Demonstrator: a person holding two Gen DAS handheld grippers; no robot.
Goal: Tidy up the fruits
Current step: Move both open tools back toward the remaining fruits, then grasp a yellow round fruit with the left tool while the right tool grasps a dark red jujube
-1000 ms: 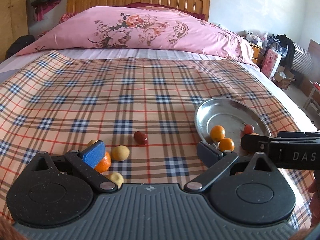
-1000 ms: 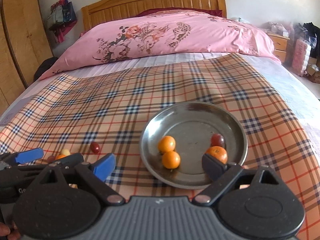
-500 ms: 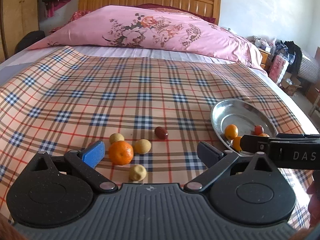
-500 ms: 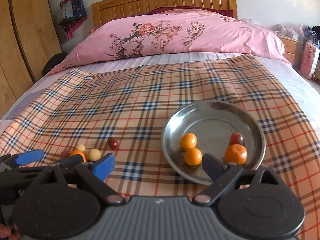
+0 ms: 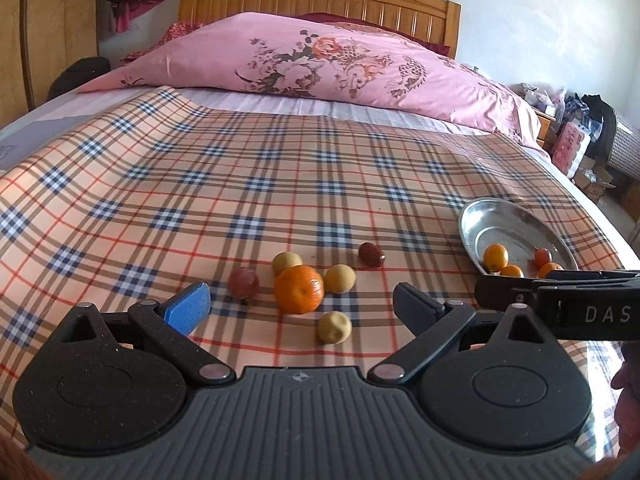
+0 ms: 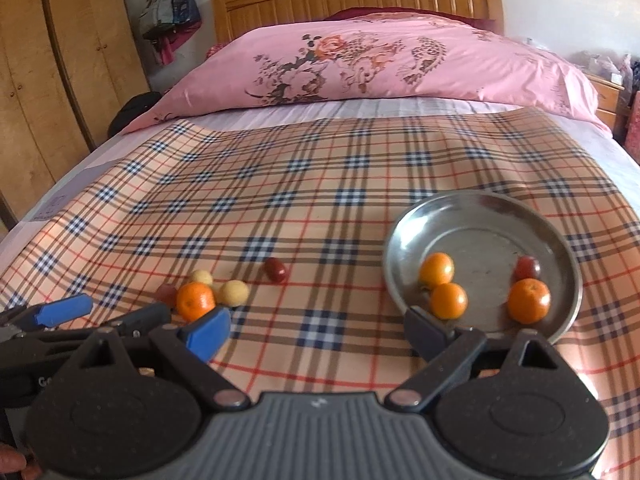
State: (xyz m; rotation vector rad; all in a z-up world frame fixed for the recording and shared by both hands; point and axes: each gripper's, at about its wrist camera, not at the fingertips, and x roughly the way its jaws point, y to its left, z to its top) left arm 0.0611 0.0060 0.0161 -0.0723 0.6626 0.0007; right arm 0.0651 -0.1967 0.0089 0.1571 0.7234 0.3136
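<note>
A loose cluster of fruit lies on the plaid cloth: a mandarin (image 5: 299, 289) (image 6: 195, 300), three small yellow fruits (image 5: 339, 278), a reddish grape (image 5: 243, 281) and a dark red date (image 5: 371, 255) (image 6: 275, 269). My left gripper (image 5: 302, 304) is open, just short of the mandarin, nothing between its fingers. A steel dish (image 6: 484, 224) (image 5: 500, 220) at the right holds two kumquats (image 6: 437, 268), a mandarin (image 6: 529, 301) and a red grape (image 6: 527, 267). My right gripper (image 6: 316, 330) is open and empty near the dish's front edge.
The plaid cloth (image 5: 240, 184) covers the bed. A pink floral quilt (image 5: 320, 64) and wooden headboard (image 5: 320, 0) lie beyond. A wardrobe (image 6: 52, 80) stands at the left; boxes and bags (image 5: 580, 148) crowd the floor at the right.
Both grippers have drawn back and swung left. The loose fruit cluster now sits clear in front of the left gripper's fingers, and the dish has shifted right in both views.
</note>
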